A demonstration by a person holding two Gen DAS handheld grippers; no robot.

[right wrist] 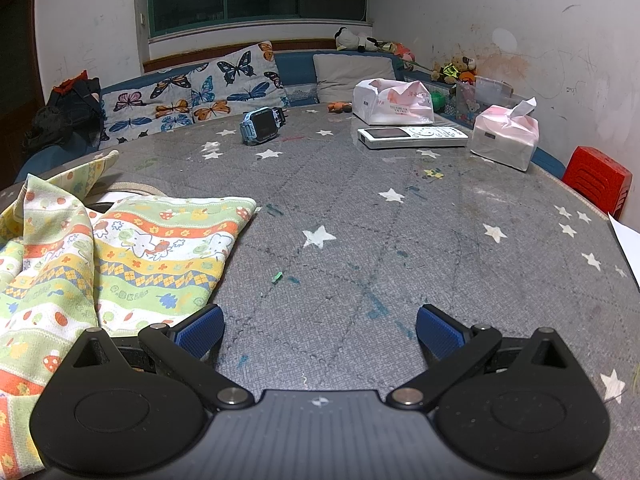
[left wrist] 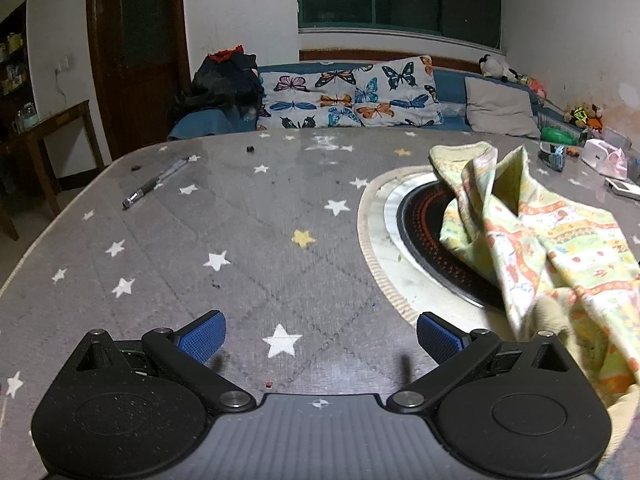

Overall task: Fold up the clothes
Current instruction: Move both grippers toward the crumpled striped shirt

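Observation:
A crumpled child's garment (left wrist: 552, 248) with green, orange and yellow patterned stripes lies on the grey star-print table (left wrist: 240, 232), partly over a round black cooktop (left wrist: 420, 224). In the left wrist view it is at the right; my left gripper (left wrist: 320, 338) is open and empty, to its left above bare table. In the right wrist view the garment (right wrist: 132, 256) lies at the left. My right gripper (right wrist: 320, 334) is open and empty, its left finger beside the garment's edge.
A pen (left wrist: 154, 184) lies at the table's far left. A blue watch (right wrist: 260, 124), a white remote (right wrist: 412, 137), and two tissue packs (right wrist: 394, 102) (right wrist: 504, 138) sit at the far right. A red stool (right wrist: 598, 180) stands beyond the right edge. A sofa with butterfly cushions (left wrist: 348, 96) lies behind.

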